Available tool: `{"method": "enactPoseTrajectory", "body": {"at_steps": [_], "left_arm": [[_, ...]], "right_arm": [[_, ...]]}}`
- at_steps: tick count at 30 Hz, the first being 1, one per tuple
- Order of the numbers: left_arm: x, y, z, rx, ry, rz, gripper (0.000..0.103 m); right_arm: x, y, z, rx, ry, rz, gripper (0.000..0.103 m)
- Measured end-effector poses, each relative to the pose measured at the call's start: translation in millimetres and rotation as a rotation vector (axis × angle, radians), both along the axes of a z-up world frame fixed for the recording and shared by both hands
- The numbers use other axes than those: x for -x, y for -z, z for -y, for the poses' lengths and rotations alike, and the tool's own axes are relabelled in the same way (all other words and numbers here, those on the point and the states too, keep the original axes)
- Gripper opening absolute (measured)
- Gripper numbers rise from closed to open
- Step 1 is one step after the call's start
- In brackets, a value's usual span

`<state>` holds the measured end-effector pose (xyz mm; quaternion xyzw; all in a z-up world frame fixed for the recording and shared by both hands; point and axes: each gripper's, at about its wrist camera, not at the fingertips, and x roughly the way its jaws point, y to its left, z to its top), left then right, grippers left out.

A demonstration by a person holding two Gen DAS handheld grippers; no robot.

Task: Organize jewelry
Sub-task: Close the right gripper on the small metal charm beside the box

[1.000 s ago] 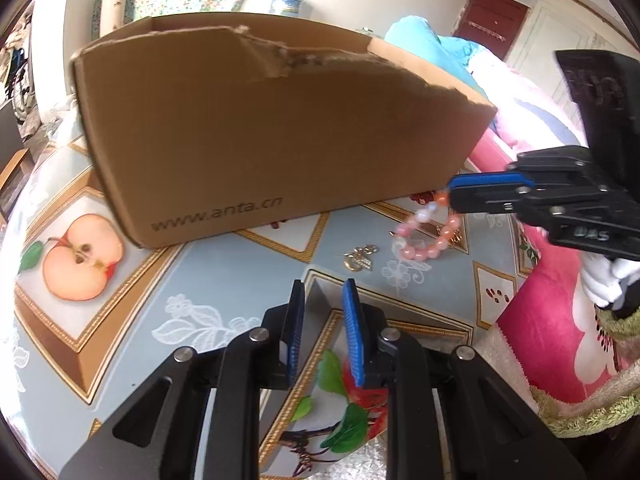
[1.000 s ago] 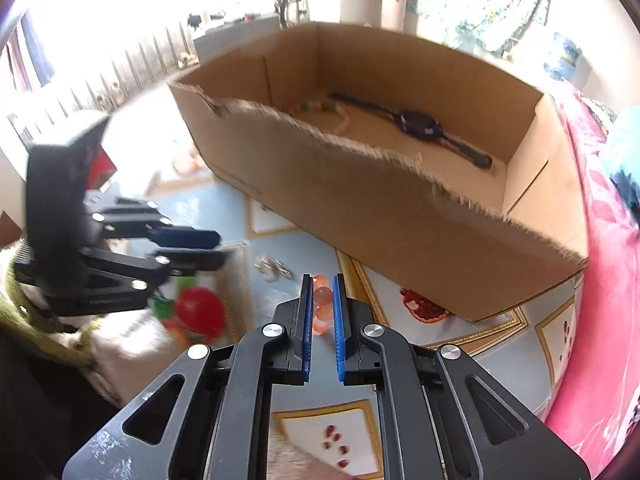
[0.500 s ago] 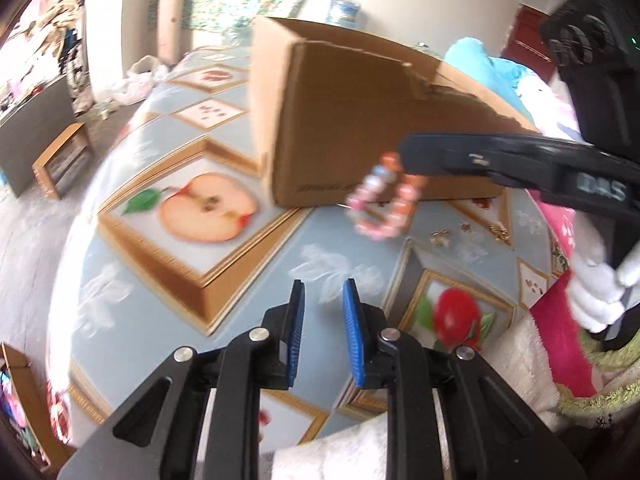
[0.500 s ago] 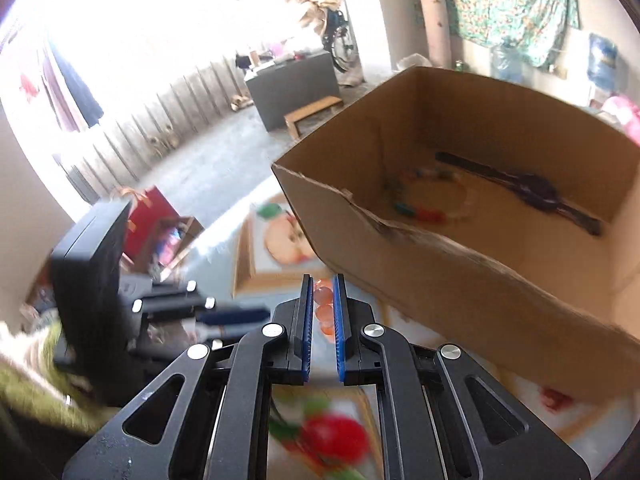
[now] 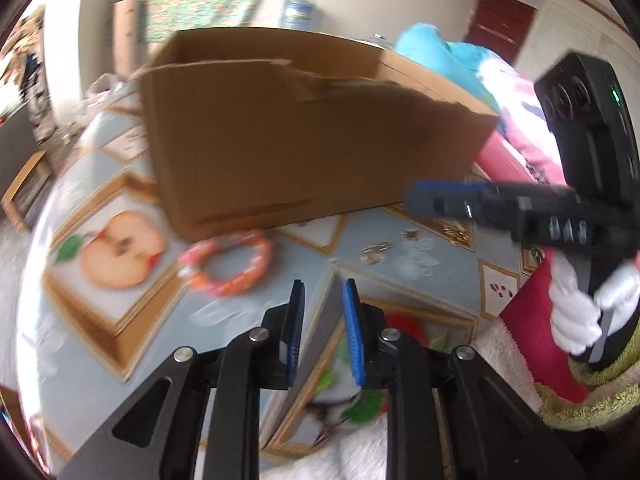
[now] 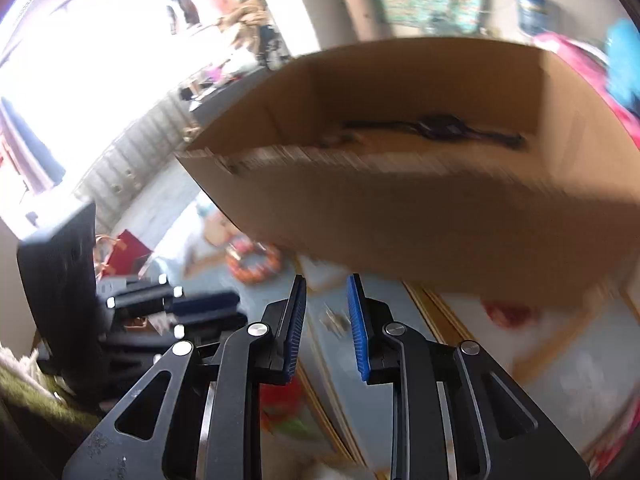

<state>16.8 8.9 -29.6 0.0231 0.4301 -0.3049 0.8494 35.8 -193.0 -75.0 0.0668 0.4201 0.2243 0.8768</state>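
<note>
- The tabletop [image 5: 280, 264], covered in a pale blue cloth with framed fruit prints, carries everything.
- A torn-rimmed box [image 5: 280, 140] stands on it; inside, by the far wall, lies a dark watch [image 6: 436, 126].
- The right gripper [image 6: 326, 320] has just been opening; its jaws stand narrowly apart with nothing between them, pointing at the box's near wall. A white-gloved hand [image 5: 576, 320] holds it.
- The left gripper [image 5: 322, 328] has a narrow gap too, and holds nothing.
- The bracelet [image 5: 228, 264], pink and orange beads, lies on the tabletop just before the box, beside the apple print [image 5: 120, 254].
- Small gold pieces [image 5: 376, 250] lie near the box, right of the bracelet; blur hides their shape.
</note>
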Motion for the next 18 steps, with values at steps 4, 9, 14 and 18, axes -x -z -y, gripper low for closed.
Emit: {"method": "enactPoseTrajectory", "body": {"at_steps": [4, 9, 14, 18], "left_arm": [[-10.2, 4.7, 20.8, -0.029, 0.030, -0.008, 0.019], [-17.1, 9.2, 29.5, -0.054, 0.029, -0.009, 0.019], [-20.1, 13.1, 30.4, -0.065, 0.017, -0.025, 0.019], [-21.5, 14.2, 30.1, -0.061, 0.020, -0.025, 0.019]], "right_arm": [[16.0, 16.7, 4.7, 0.019, 0.012, -0.022, 0.017], [17.3, 28.0, -7.6, 0.084, -0.037, 0.010, 0.016], [7.4, 32.4, -23.2, 0.159, -0.101, 0.040, 0.016], [5.4, 32.2, -29.5, 0.204, -0.133, 0.050, 0.014]]}}
